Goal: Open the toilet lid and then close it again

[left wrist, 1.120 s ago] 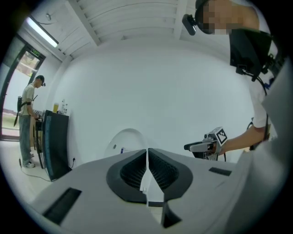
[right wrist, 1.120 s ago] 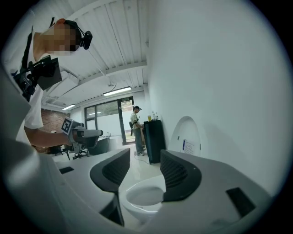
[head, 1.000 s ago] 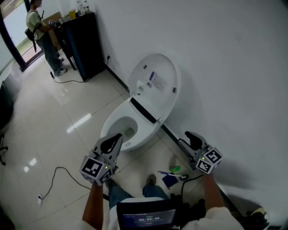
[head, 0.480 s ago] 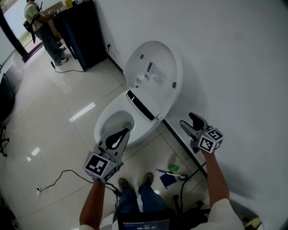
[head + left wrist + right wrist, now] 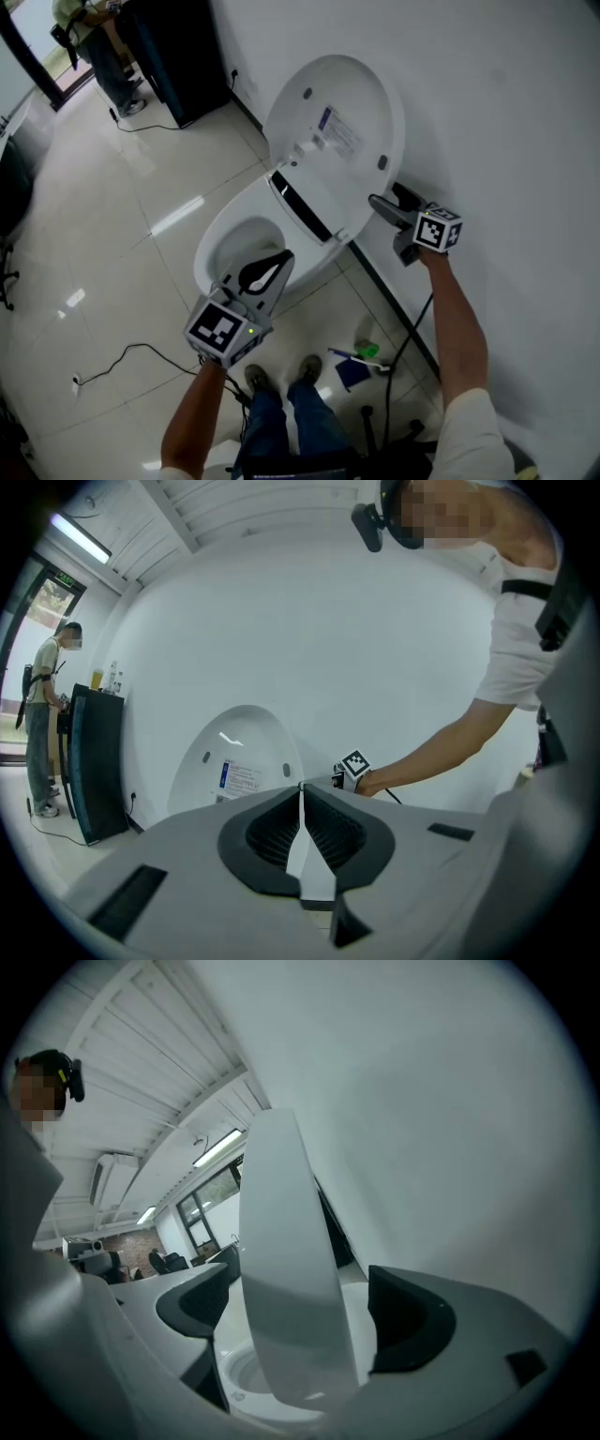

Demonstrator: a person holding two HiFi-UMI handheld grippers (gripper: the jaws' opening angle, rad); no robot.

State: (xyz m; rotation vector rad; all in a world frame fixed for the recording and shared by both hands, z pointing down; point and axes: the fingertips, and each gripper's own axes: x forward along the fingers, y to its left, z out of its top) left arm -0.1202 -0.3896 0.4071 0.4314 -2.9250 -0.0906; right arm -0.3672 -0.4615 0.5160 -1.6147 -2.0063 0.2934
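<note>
Right tongs (image 5: 298,1321) opening astride lid (image 5: 281,1241), bowl (image 5: 242,1372) part hidden

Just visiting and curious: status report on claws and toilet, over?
Right claw just opened wide, edge of raised toilet lid between its jaws, ungripped. Left claw shut, empty, by the toilet bowl. Nothing seen blocking.

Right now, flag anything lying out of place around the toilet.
Blue and green clutter lies loose on the floor beside the toilet, near the person's shoes; a dark cable trails across the same floor. The raised lid looks intact.
</note>
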